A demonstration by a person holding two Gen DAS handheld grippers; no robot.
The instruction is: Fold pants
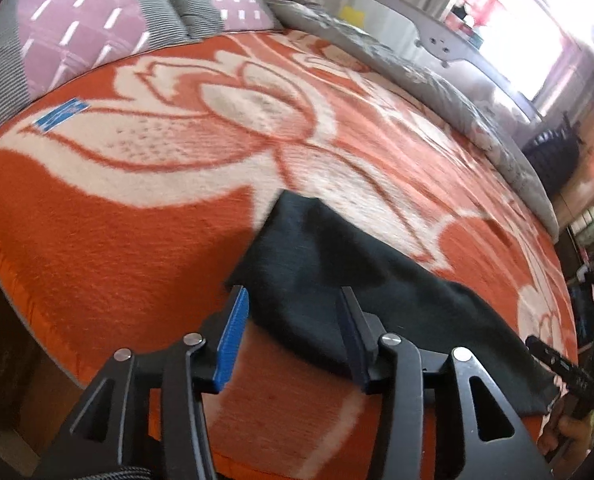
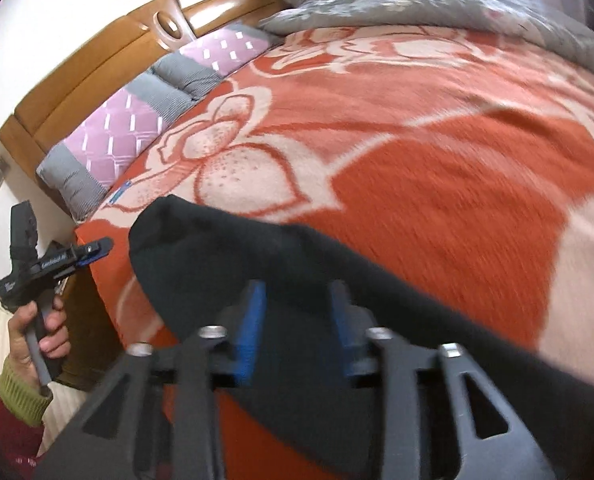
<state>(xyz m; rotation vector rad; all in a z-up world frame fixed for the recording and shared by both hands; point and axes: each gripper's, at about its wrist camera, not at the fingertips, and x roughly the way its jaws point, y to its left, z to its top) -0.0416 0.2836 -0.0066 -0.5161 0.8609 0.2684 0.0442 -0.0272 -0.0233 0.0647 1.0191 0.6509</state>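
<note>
The black pants (image 1: 349, 276) lie folded flat near the front edge of the bed, on an orange blanket with white flowers (image 1: 109, 248). My left gripper (image 1: 293, 300) is open, hovering just above the pants' near left end, fingers apart and empty. In the right wrist view the pants (image 2: 281, 252) stretch from centre left to lower right. My right gripper (image 2: 299, 292) is open above them, fingers apart, holding nothing. The left gripper also shows there at the far left (image 2: 93, 254), off the bed edge, held by a hand.
Purple and grey pillows (image 1: 97, 36) lie against a wooden headboard (image 2: 109, 60). A rolled grey duvet (image 1: 437, 84) runs along the far side of the bed. The bed's front edge (image 1: 13, 292) drops off at the left. A bright window sits at the right.
</note>
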